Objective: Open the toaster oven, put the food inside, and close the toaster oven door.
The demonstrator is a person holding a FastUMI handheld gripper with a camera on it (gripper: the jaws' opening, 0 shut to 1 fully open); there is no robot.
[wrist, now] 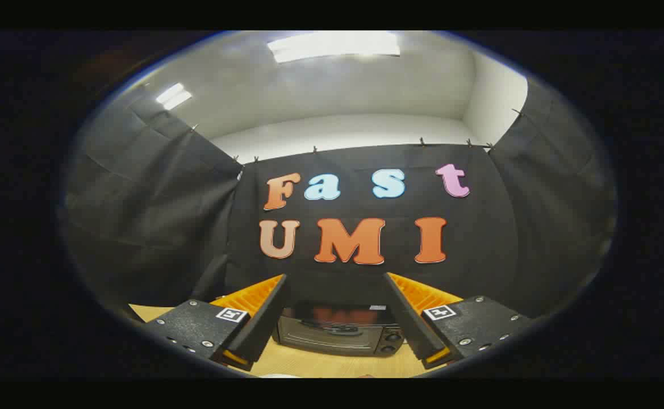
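Dark metal toaster oven [338, 335]: standing on the pale wooden bench [332, 366], back close against the black cloth wall [508, 244], door facing the gripper; door looks closed, handle bar across its upper part, two knobs at its right side.
Oven position: well back on the bench, beyond the fingers and framed between them.
Reason for that placement: probably set square to the front so the door can drop towards the person and be reached head-on.
Food: a pale scrap at the near edge of the bench, too little of it to identify.
Gripper [336, 295]: held high and apart from the oven, touching nothing.
Tongs: spread wide, nothing between them.
Reason for the wide spread: likely readied to straddle the door handle.
Fingers [263, 318]: angled inward toward the oven, lined up with its width.
Task stage: judged at the very start, door not yet opened.
Next move: likely lowering and advancing to the handle.
Ceiling lights [334, 45]: bright panels above the booth.
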